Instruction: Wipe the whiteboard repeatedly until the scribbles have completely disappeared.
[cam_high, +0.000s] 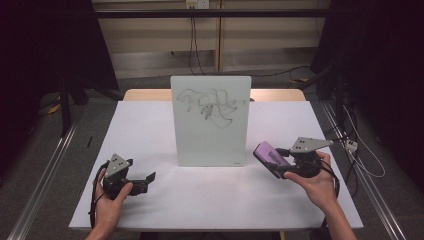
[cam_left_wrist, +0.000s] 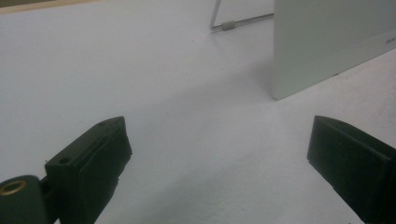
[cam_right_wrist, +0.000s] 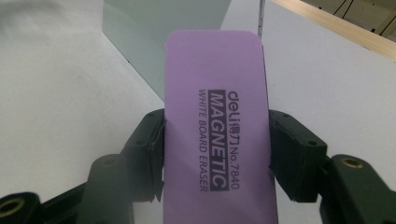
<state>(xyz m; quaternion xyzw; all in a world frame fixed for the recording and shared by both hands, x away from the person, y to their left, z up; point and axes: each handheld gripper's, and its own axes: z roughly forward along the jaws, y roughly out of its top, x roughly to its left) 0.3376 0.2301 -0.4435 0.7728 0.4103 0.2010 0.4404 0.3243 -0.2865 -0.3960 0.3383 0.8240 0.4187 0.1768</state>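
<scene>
A small whiteboard (cam_high: 211, 120) stands upright at the middle of the white table (cam_high: 150, 120), with dark scribbles on its upper half. My right gripper (cam_high: 280, 167) is shut on a purple whiteboard eraser (cam_high: 270, 158), held just right of the board's lower corner. In the right gripper view the eraser (cam_right_wrist: 216, 116) sits between both jaws, its printed face up, pointing at the board (cam_right_wrist: 159, 28). My left gripper (cam_high: 147, 180) rests low at the table's front left, open, nothing between its jaws. In the left gripper view (cam_left_wrist: 219, 158) the board's corner (cam_left_wrist: 322, 46) lies ahead to the right.
A wire stand (cam_left_wrist: 229, 24) props the board from behind. A wooden table edge (cam_high: 145, 95) runs behind the white top. Cables (cam_high: 360, 155) trail off the right side. Metal rails (cam_high: 45, 170) flank the table on the floor.
</scene>
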